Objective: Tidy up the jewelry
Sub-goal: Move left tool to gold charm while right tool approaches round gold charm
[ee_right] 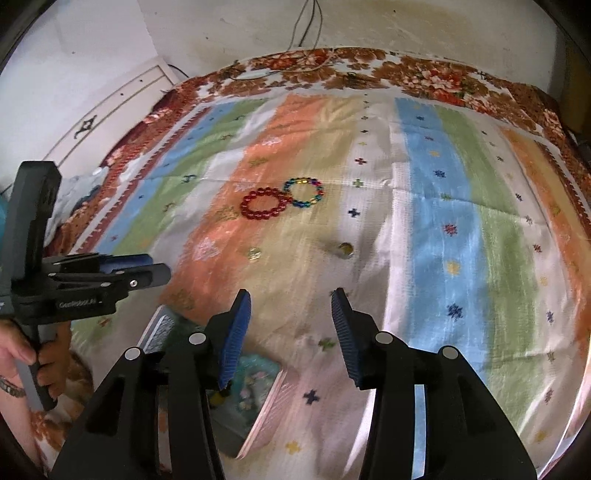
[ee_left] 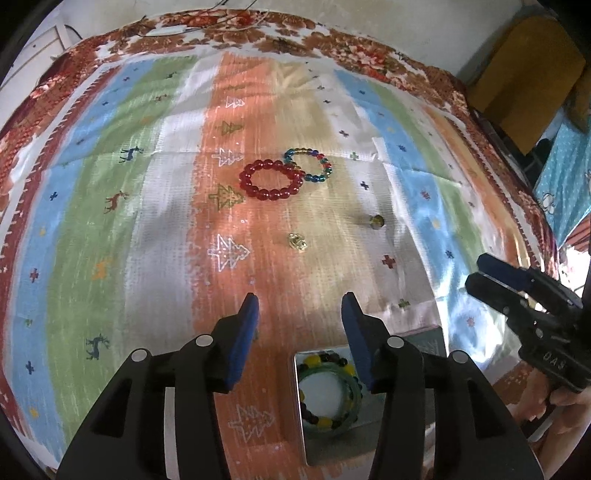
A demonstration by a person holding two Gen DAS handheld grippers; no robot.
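Bracelets: red bead bracelet [ee_left: 272, 180] sits mid-frame in the left wrist view, rainbow bead bracelet [ee_left: 307, 165] touching its upper right edge; both lie flat on the orange and tan stripes
Small bits: gold ring-looking thing [ee_left: 297, 243] below the bracelets, and a little round-headed piece [ee_left: 376, 220] off to its right; too blurry to say more
Box: open box [ee_left: 300, 406] at bottom centre, a green bangle [ee_left: 354, 406] and a yellow-and-dark bead bracelet [ee_left: 317, 419] inside it
Left gripper [ee_left: 300, 308]: blue pads apart, nothing between them, hanging over the cloth just above the box
Right gripper [ee_right: 291, 306]: pads apart too, empty, over the tan stripe below the loose pieces
Cloth: striped sheet [ee_left: 110, 206] with tiny deer and trees, floral blanket [ee_left: 229, 22] round the edges
Hand [ee_right: 22, 354]: lower left in the right wrist view, gripping the left gripper's handle
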